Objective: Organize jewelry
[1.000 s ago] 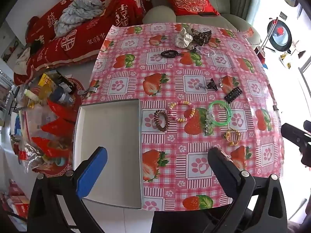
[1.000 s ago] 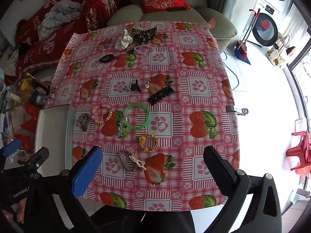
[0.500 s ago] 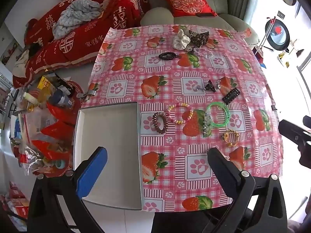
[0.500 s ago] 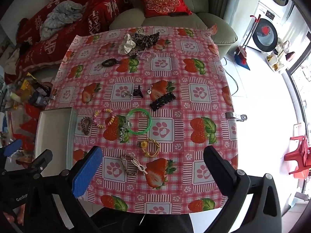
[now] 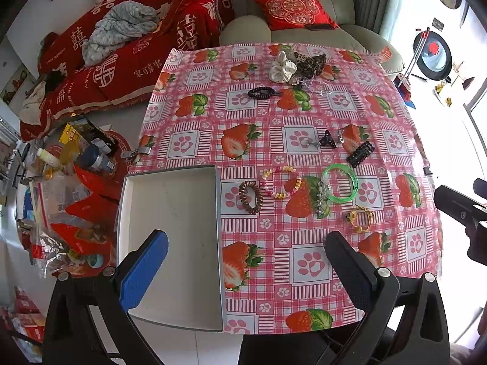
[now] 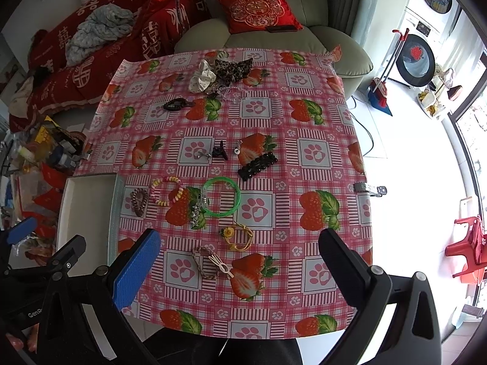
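Bare cloth surrounds the green bangle, though the star clip seemingly touches it.

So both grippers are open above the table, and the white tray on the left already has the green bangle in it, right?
Not quite. The white tray holds nothing; the green bangle lies on the tablecloth, apart from the tray, as the left wrist view shows. The left gripper and right gripper do have their jaws open.

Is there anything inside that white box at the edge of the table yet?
The white box looks empty: only its bare, slightly scuffed floor shows. The left gripper covers the near corner, so that bit stays unseen. The brown coil hair tie lies just outside it.
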A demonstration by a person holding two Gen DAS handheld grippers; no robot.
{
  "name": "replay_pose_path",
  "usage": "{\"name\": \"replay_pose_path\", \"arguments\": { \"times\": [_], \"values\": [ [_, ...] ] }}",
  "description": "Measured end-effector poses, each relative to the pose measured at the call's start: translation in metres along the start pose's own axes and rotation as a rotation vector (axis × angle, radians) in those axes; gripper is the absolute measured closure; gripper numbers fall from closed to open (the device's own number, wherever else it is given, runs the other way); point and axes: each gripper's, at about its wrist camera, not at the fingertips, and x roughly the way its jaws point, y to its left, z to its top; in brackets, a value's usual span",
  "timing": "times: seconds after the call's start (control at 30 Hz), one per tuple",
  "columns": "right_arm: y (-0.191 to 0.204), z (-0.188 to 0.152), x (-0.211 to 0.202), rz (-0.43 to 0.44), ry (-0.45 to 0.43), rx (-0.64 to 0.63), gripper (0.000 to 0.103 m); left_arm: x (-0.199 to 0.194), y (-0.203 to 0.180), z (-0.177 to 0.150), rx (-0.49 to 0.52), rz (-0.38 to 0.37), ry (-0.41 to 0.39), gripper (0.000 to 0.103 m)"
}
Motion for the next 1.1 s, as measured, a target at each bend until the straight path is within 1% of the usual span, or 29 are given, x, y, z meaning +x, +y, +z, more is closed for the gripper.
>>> {"name": "replay_pose_path", "arguments": {
  "times": [1.1],
  "values": [
    [-0.0004,-0.0031,-0.0041,0.002,-0.005,0.001,0.000,-0.0035,-0.0016,0.0004,0.003,0.001,-0.003,0.000]
  ]
}}
